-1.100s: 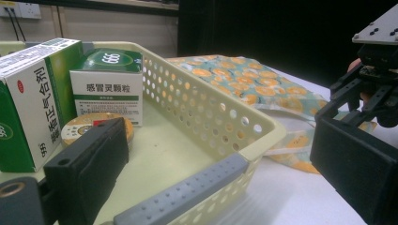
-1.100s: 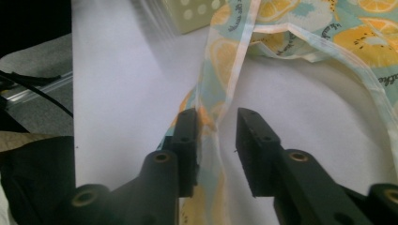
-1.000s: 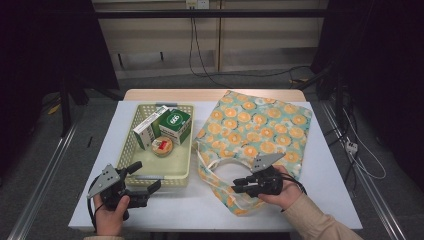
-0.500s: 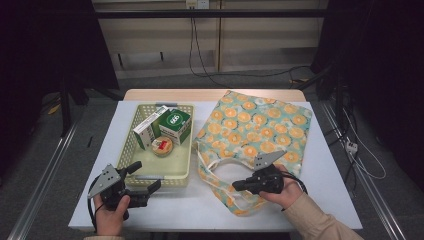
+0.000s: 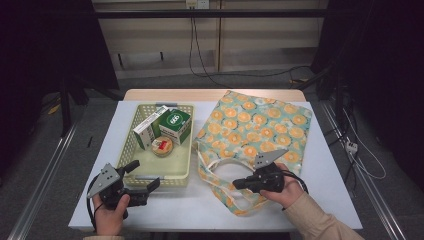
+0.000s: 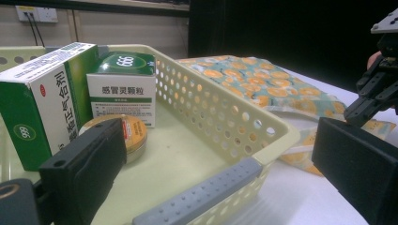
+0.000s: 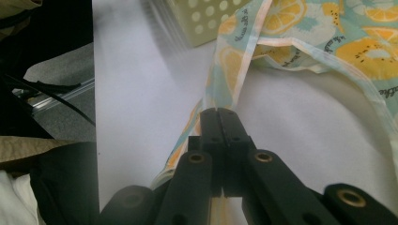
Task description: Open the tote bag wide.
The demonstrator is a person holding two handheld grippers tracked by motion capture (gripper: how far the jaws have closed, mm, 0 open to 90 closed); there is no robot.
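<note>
— Any writing you can read?

— Yes. The square green-and-white box [image 6: 123, 86] in the basket [image 6: 220, 112] has "666" on its green top and "感冒灵颗粒" on its white front.

— And the long box beside it?

— That long box [image 6: 40, 101] shows a "999" oval at its lower corner and vertical Chinese characters, partly hidden. The bag strap [image 7: 228, 70] carries small script, too blurred to read.

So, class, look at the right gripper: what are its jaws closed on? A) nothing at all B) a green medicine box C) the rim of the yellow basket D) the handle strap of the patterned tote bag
D: the right gripper has its jaws pressed together on the tote bag strap.
</note>
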